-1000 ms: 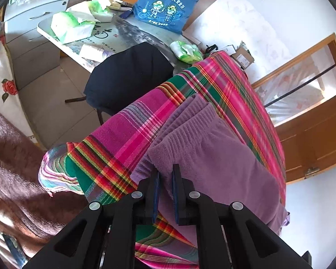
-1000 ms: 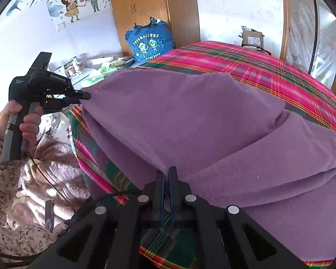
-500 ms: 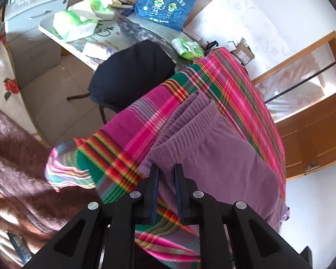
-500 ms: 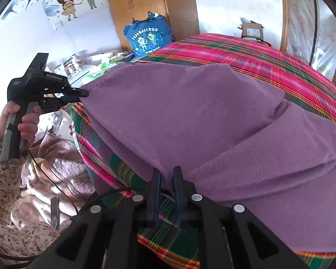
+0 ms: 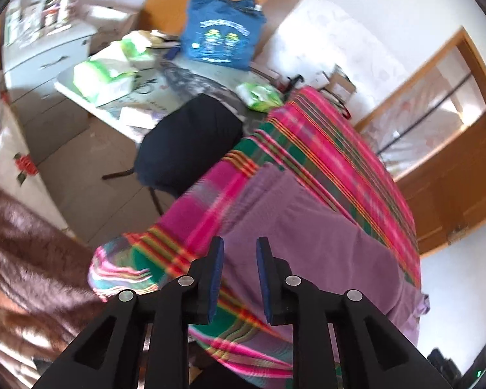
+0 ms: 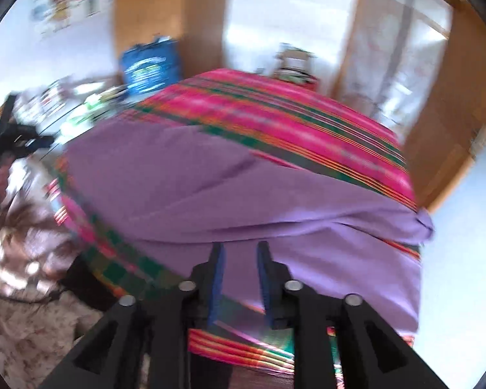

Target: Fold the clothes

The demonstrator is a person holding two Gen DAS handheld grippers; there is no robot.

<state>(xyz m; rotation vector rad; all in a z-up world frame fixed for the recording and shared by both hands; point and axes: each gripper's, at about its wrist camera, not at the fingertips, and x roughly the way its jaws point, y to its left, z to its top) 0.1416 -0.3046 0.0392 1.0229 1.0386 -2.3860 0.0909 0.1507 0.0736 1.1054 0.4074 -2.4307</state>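
Purple garment [image 5: 314,243] lies on plaid cloth [image 5: 324,149]; both grippers' jaws are opening, holding nothing.

One purple garment [image 5: 311,253] lies on one plaid cloth [image 5: 320,149]. Two grippers are in view, the left gripper [image 5: 239,275] and the right gripper [image 6: 239,278], each with two fingers [image 5: 215,272]. At the garment's 11 o'clock stand one black chair [image 5: 184,146], one blue bag [image 5: 222,43] and three green-and-white packs [image 5: 103,79] on the tabletop [image 5: 113,113].

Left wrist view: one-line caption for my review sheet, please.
Left gripper, jaws opening and empty, above a purple garment lying on a plaid sheet.
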